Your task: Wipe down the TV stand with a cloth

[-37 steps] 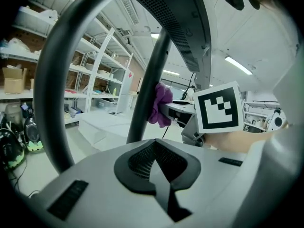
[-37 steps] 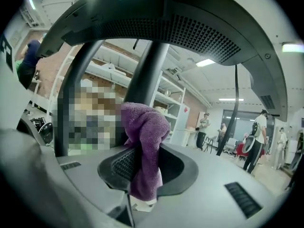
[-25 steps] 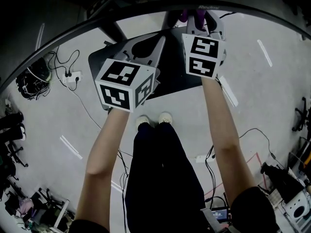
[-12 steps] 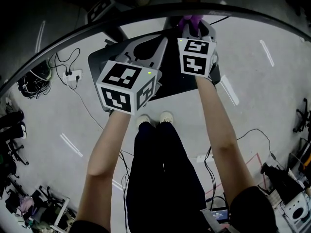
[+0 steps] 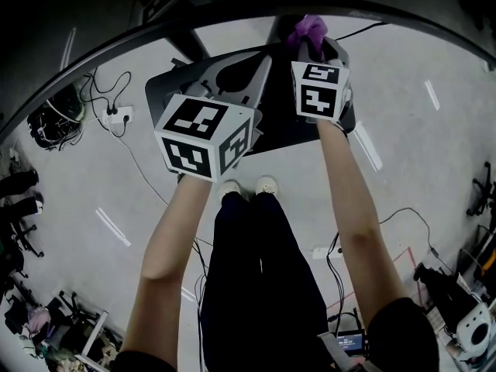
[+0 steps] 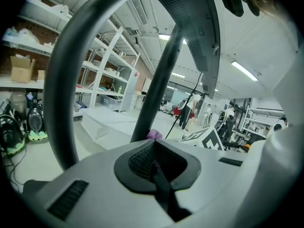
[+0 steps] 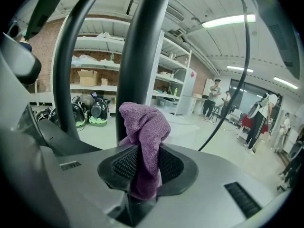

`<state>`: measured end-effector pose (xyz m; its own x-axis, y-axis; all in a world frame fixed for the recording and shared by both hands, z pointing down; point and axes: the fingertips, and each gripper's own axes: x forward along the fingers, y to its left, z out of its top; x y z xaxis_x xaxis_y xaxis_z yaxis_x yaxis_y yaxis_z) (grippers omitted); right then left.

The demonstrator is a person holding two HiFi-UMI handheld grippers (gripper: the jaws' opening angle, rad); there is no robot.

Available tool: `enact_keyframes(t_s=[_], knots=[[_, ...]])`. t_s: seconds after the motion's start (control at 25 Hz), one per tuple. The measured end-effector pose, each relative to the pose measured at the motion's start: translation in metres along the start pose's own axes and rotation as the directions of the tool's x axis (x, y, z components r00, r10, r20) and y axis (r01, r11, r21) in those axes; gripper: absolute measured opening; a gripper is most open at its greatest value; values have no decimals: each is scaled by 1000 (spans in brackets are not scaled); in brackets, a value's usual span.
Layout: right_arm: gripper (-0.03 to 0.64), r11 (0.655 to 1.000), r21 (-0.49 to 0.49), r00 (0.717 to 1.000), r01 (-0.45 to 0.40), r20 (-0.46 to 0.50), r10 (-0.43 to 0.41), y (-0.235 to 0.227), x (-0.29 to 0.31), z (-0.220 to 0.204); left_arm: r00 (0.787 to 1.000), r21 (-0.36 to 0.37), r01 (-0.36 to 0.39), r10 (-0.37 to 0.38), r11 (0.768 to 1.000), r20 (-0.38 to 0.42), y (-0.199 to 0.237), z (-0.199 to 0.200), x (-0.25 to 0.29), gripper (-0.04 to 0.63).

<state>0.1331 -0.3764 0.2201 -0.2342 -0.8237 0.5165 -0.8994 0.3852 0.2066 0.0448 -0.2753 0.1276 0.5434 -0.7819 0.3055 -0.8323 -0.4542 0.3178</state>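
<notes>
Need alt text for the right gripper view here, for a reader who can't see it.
The right gripper has its jaws shut on a bunched purple cloth that sticks up between them, in front of a dark upright post. Behind are shelves with boxes and, at far right, people standing.

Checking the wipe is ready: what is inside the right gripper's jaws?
A purple cloth is pinched between the right gripper's jaws, bunching up above them. Its lower end vanishes into the gap, and it covers part of the dark post behind.

Workshop hall: storage shelving (image 7: 95, 63), ceiling strip lights (image 7: 228, 20).
</notes>
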Motion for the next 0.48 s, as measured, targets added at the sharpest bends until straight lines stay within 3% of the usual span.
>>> enact_keyframes(t_s=[0.24,0.4,0.48], knots=[[103,999,45,1000,-18,10,17,15,-34,-1,1000,-9,-21,21,1000,20,10,-4,-34,6],[103,993,75,996,-91,32,89,34,-63,5,997,-32,-70,71,997,24,21,-8,-62,6],[103,990,37,990,-138,43,137,46,-73,13,995,-39,-96,97,995,22,26,-11,-78,6]])
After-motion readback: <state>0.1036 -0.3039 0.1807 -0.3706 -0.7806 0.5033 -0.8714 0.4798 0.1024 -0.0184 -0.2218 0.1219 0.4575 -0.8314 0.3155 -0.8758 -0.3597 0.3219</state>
